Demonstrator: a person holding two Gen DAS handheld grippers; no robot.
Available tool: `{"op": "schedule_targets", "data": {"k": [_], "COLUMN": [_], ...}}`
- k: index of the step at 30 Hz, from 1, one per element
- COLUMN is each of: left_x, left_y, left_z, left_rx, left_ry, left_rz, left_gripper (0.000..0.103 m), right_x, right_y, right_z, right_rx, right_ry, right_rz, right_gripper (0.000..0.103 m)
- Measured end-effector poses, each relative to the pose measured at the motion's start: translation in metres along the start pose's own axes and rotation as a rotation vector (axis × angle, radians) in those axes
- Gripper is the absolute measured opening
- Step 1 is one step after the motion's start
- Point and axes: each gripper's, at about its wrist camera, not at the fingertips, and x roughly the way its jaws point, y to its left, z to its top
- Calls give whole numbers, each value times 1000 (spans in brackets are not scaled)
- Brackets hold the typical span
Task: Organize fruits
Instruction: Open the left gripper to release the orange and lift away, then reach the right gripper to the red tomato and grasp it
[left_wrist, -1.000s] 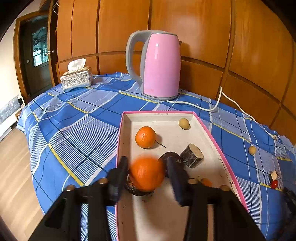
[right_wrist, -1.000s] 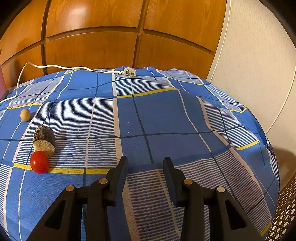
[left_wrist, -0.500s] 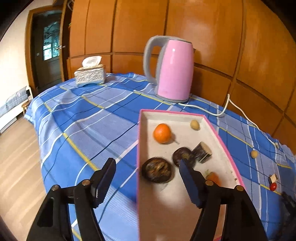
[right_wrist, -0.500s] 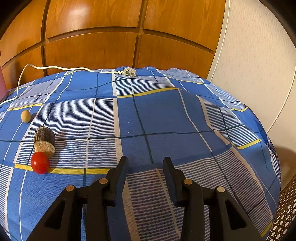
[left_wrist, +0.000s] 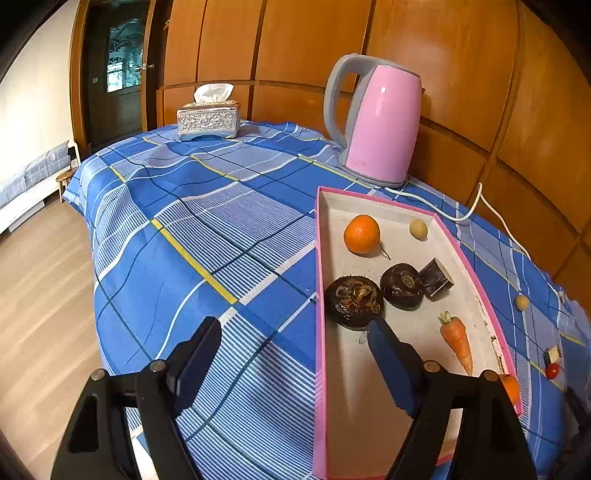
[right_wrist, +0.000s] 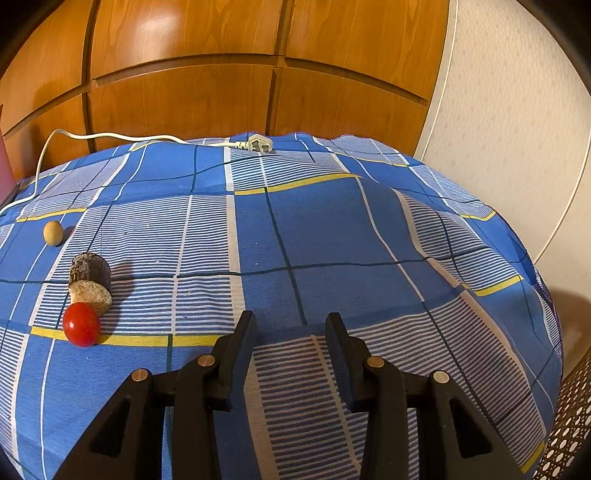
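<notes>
The left tool has nothing between its pads and its jaws are opening wide; one finger hangs over the blue checked cloth on the desk, the other over the pink-rimmed tray. Inside the tray lie an orange near the far end, a small beige fruit beside it, two dark round fruits in the middle with a dark cut block touching the right one, and a carrot near the right wall. A second orange thing shows at the tray's right edge, partly hidden behind the finger. Behind the tray stand a pink kettle and a tissue box.

The right tool is partly open and holds nothing, poised over bare cloth. To its left, outside the tray, lie a tomato touching a cut brown cylinder, and farther off a small beige ball. A white plug rests at the far edge.
</notes>
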Motion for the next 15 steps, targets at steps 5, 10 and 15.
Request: {"op": "schedule_targets", "data": {"k": [5,10,15], "left_x": [2,3,5], "left_y": [2,3,2], "left_z": [-4,-5,-9], "left_rx": [-4,-4,-4], "left_ry": [12,16,28], "left_rz": [-8,-12,-15], "left_gripper": [83,83,85], "right_x": [0,0,1], "right_y": [1,2,1], "right_z": [0,1,1], "right_rx": [-8,-10,-5], "right_ry": [1,4,7], "right_rz": [-6,-4,4], "right_gripper": [39,39,39]}}
